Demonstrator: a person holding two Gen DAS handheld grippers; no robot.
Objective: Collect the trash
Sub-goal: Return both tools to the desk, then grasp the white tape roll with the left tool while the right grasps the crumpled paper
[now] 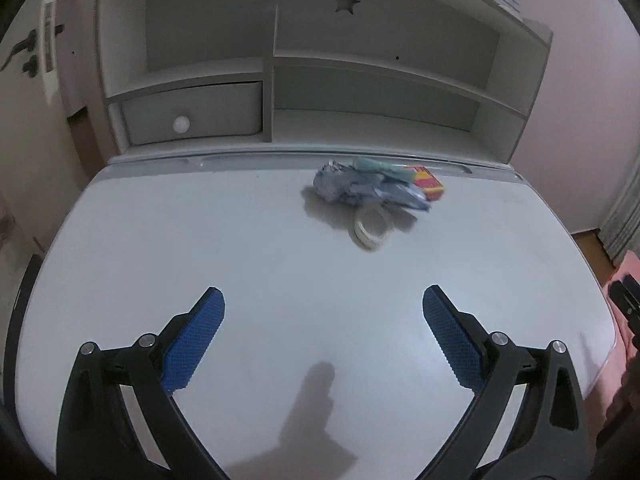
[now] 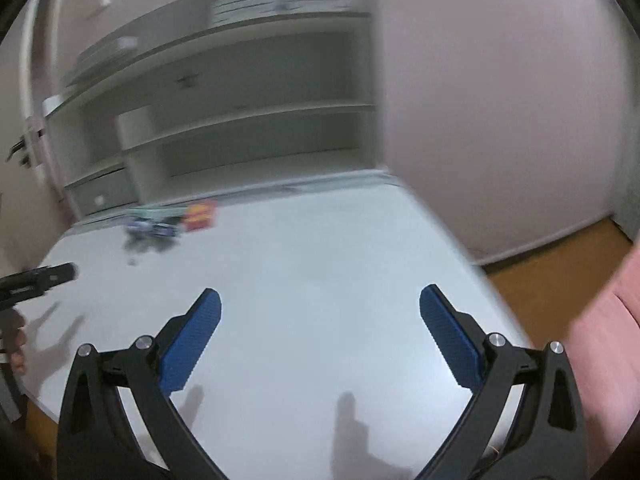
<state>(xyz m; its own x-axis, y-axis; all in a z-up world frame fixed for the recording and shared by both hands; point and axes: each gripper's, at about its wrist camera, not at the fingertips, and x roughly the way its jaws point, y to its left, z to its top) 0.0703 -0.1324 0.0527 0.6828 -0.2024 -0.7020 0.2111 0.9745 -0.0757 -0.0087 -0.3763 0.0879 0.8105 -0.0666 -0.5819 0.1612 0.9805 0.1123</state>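
A small pile of trash lies at the far side of the white desk: crumpled blue-grey wrappers, a red and yellow packet, a teal piece and a white tape ring. My left gripper is open and empty, low over the desk, well short of the pile. My right gripper is open and empty over the desk's right half; its view is blurred. There the pile and the red packet sit far left. The left gripper shows at that view's left edge.
A white hutch with open shelves and a small drawer stands behind the desk. A door with a dark handle is at left. The desk's right edge drops to a wooden floor. A pink surface lies at right.
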